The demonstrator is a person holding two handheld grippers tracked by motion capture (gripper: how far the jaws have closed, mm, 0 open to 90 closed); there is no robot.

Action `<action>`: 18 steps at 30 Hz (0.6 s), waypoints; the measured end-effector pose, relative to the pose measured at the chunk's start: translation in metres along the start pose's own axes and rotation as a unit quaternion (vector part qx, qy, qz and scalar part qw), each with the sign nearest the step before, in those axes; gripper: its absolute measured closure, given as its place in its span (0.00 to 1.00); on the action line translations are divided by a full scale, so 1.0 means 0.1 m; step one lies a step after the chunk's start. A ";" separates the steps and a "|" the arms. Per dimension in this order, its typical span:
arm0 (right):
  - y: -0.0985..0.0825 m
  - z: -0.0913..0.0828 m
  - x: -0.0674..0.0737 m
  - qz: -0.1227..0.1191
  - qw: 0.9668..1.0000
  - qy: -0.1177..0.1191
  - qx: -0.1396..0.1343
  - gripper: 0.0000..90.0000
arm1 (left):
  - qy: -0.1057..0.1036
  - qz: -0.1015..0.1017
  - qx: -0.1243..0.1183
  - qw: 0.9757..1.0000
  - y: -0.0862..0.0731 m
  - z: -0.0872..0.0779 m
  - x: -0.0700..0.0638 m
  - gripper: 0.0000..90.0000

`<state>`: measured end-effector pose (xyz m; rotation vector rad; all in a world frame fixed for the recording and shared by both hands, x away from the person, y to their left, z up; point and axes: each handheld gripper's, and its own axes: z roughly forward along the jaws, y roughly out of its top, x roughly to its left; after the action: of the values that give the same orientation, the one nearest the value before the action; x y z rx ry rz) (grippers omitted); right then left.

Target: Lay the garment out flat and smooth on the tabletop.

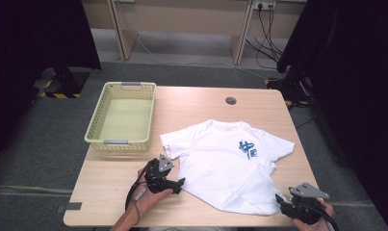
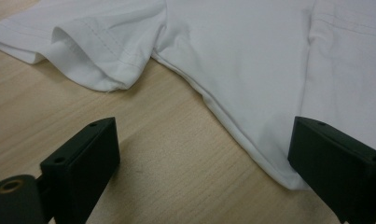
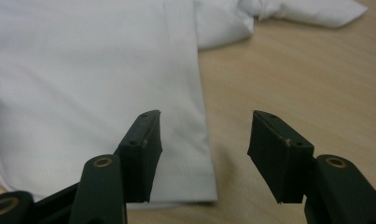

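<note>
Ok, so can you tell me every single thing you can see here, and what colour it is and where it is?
T-shirt: one, white with a blue print on the chest, spread on the table right of the middle.
Basket: one, pale yellow with grey handles, at the table's far left corner, nothing in it.
Table: one, light wood, with a round grey hole near its far edge.
Left gripper: one, black, at the shirt's near left edge, jaws open.
Right gripper: one, black, at the shirt's near right corner, jaws open, nothing between them.
Hands: two, one holding each gripper, at the near edge.
</note>
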<state>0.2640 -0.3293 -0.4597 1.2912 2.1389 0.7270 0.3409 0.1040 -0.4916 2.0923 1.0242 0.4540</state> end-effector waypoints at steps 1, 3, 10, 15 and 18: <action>0.04 0.01 0.01 -0.001 1.000 0.003 -0.006 0.48 | 0.000 0.000 0.000 1.000 0.00 0.00 0.00 0.09; 0.13 0.05 0.03 -0.004 1.000 0.005 -0.013 0.46 | 0.000 -0.001 0.000 1.000 0.00 0.00 0.00 0.09; 0.22 0.33 0.04 -0.024 1.000 0.002 0.010 0.44 | 0.000 0.000 0.000 1.000 0.00 0.00 0.00 0.09; 0.04 0.19 -0.07 0.011 1.000 0.005 0.010 0.47 | 0.000 0.001 0.000 1.000 -0.01 -0.01 0.00 0.09; -0.05 0.04 -0.09 0.000 0.999 0.003 0.034 0.49 | 0.000 0.001 0.001 1.000 -0.01 -0.02 0.00 0.09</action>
<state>0.2676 -0.3383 -0.4644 1.3267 2.1847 0.6635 0.3396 0.1055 -0.4915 2.0961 1.0226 0.4534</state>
